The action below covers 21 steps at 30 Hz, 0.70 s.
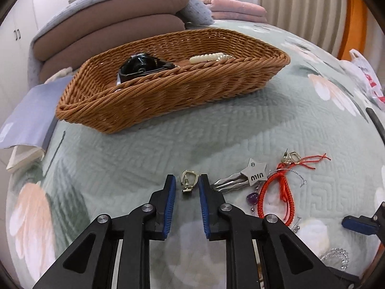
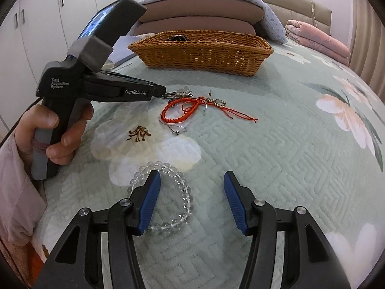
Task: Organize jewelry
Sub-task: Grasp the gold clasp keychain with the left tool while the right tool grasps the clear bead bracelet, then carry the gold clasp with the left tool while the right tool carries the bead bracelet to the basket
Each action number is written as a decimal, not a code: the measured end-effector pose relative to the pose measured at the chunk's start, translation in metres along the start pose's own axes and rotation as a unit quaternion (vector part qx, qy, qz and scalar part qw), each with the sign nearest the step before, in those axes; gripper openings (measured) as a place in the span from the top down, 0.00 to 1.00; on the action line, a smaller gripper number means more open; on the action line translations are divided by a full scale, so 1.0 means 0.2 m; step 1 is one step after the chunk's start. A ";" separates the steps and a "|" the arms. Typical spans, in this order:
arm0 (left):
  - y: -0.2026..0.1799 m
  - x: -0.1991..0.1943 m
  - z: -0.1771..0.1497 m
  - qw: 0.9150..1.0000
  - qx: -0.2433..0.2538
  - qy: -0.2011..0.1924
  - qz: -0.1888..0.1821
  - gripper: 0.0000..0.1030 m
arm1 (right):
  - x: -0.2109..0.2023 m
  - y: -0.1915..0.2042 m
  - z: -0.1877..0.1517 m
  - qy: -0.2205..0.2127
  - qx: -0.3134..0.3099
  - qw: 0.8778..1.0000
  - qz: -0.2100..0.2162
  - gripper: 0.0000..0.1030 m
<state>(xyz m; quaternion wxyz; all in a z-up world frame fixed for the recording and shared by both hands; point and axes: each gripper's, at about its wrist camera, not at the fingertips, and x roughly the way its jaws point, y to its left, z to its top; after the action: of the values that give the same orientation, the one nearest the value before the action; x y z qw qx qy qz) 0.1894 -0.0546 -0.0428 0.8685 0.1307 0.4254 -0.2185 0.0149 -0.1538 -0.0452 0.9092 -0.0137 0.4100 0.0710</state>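
At about nine o'clock in the right wrist view, a bare hand [image 2: 57, 139] wraps the grey handle of the left gripper [image 1: 187, 187], whose black nose reaches toward the jewelry at the middle of the bed.

In the left wrist view that gripper's blue pads [image 1: 168, 207] stand apart, a small gold earring [image 1: 187, 184] lying on the quilt [image 1: 144, 159] in the gap between them — near both pads, and I cannot tell whether either touches it. At eleven o'clock from the earring sits the wicker basket [image 1: 168, 96], holding a black glossy piece [image 1: 142, 66] toward its left and a pearl strand [image 1: 209, 57] toward its right.

Just beside the right pad, at three o'clock, lies a silver hair clip [image 1: 231, 183] with a star-shaped tag [image 1: 256, 172]. Further right, a red braided cord bracelet [image 1: 276, 192] loops across the quilt, a purple bead [image 1: 252, 196] beside its lower left curve and a second gold earring [image 1: 292, 157] at one o'clock of it, among loose red thread ends.

The right gripper [image 2: 191, 202] is wide open and empty. A clear bead bracelet [image 2: 173, 192] lies on the quilt under its left finger, at nine o'clock of the gap, partly hidden by the pad.
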 end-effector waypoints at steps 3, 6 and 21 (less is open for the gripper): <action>-0.02 -0.01 -0.01 1.000 0.009 -0.007 0.007 0.86 | 0.01 0.02 0.01 -0.001 -0.010 1.000 -0.005 0.47; -0.02 -0.02 -0.01 1.000 0.006 -0.013 0.004 0.86 | 0.01 0.04 0.01 -0.008 -0.021 1.000 0.001 0.65; 0.07 -0.13 -0.05 0.996 -0.036 -0.064 -0.046 0.86 | -0.09 -0.06 0.04 -0.033 0.015 0.999 0.031 0.89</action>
<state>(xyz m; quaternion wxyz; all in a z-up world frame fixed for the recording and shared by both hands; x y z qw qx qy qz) 0.1752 -0.0304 -0.0278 0.8873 0.0653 0.3819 -0.2503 0.0115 -0.1665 -0.0270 0.9196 0.0154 0.3812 0.0938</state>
